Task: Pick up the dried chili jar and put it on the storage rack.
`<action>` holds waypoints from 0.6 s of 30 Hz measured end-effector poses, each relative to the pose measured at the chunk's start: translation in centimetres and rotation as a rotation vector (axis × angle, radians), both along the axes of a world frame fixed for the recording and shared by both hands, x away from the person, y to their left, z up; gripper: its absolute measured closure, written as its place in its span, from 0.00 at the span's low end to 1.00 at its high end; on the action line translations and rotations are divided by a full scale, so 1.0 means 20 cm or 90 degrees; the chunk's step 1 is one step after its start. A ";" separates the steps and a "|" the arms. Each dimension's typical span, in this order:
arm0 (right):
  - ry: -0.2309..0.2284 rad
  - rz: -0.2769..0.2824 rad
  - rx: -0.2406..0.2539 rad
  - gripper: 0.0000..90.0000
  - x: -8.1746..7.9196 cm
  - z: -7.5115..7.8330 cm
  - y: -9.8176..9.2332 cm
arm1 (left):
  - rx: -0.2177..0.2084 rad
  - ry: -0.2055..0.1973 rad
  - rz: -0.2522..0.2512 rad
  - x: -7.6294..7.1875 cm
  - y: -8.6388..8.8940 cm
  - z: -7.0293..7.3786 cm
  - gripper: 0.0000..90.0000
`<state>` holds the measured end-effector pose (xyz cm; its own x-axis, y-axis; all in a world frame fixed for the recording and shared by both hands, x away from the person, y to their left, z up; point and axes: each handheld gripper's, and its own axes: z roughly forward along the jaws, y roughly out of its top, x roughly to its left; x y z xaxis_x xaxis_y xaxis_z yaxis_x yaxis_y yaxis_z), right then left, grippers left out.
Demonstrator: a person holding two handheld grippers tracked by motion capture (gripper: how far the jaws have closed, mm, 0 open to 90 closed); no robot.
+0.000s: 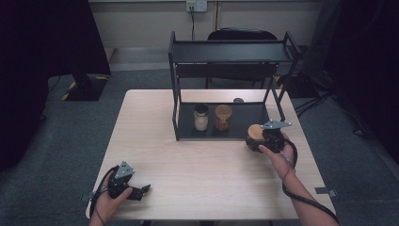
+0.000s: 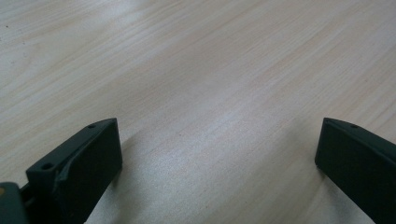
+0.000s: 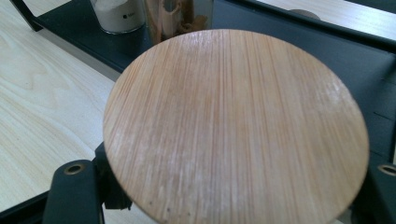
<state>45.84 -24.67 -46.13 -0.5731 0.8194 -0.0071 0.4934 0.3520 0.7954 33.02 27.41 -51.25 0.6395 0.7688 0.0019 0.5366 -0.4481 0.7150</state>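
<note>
My right gripper (image 1: 256,140) is shut on a jar with a round wooden lid (image 1: 255,131), held just off the front right corner of the black rack's lower shelf (image 1: 249,120). In the right gripper view the wooden lid (image 3: 233,126) sits between the two black jaws and hides the jar's body. On that shelf stand a jar of white powder (image 1: 201,117) and a wooden-lidded jar of brown contents (image 1: 223,117). My left gripper (image 1: 141,190) rests at the table's near left corner, open, with nothing but bare tabletop (image 2: 210,93) between its jaws.
The black two-tier rack (image 1: 233,52) stands at the back middle of the wooden table (image 1: 155,141); its top shelf is bare. A small dark round thing (image 1: 238,100) lies behind the rack. A dark chair (image 1: 242,34) stands beyond the table.
</note>
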 end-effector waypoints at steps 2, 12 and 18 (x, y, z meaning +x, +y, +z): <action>0.001 0.000 -0.002 0.28 0.01 0.00 0.00 | 0.000 0.000 0.000 0.00 0.00 0.00 0.00; 0.004 0.001 0.002 0.28 0.04 0.01 0.02 | 0.000 0.000 0.000 0.00 0.00 0.00 0.00; 0.003 -0.001 0.008 0.28 0.05 0.02 0.03 | 0.000 0.000 0.000 0.00 0.00 0.00 0.00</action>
<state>46.92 -24.15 -45.82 -0.5718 0.8204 0.0063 0.4980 0.3410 0.7973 33.02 27.41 -51.25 0.6395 0.7688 0.0020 0.5366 -0.4482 0.7150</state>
